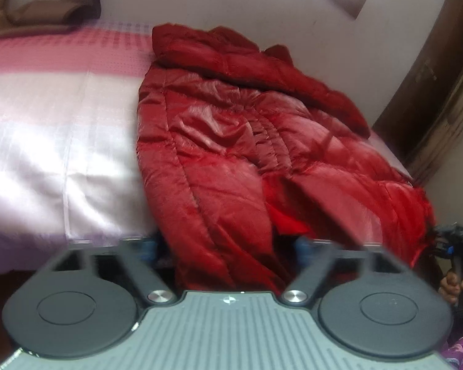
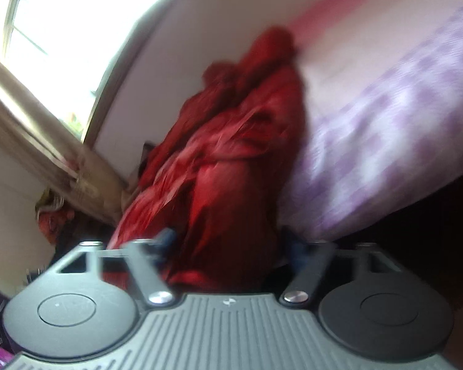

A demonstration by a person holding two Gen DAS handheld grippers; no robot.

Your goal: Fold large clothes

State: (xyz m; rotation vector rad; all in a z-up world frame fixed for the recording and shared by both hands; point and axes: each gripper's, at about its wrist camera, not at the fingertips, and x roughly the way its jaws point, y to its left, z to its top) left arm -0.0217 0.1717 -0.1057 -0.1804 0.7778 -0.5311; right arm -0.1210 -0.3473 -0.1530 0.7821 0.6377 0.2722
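Jacket count: one, a red quilted puffer jacket [image 1: 237, 141], shiny slick shell, stitched lengthwise channels, puffy and creased. It lies lengthwise on the bed [image 1: 46, 129], hood or collar end bunched toward the wall, hem end hanging off the near edge. Brighter red lining shows in a gap at the hem.

One bed, covered by a sheet with a woven check texture, pink band far, pale lilac-white near. One brown pillow or folded cloth [image 1: 52, 12] at the far left corner, matte. One window [image 2: 61, 30], very bright, with one beige curtain [image 2: 46, 141] beside it.

Two grippers, black plastic with round discs and ribbed grey tops. Left gripper [image 1: 228, 246]: hem fabric sits between the fingers, which have blue pads [image 1: 148, 248]; jaws partway apart, fabric fills the gap, looks like a pinch on the jacket's hem. Right gripper [image 2: 228, 243]: a thick fold of the jacket [image 2: 231, 160] is bunched between its fingers, looks gripped, though the frame is motion-blurred. In the left wrist view the right gripper [image 1: 447, 240] shows at the jacket's right hem corner, with the person's hand [image 1: 458, 286] on its handle.
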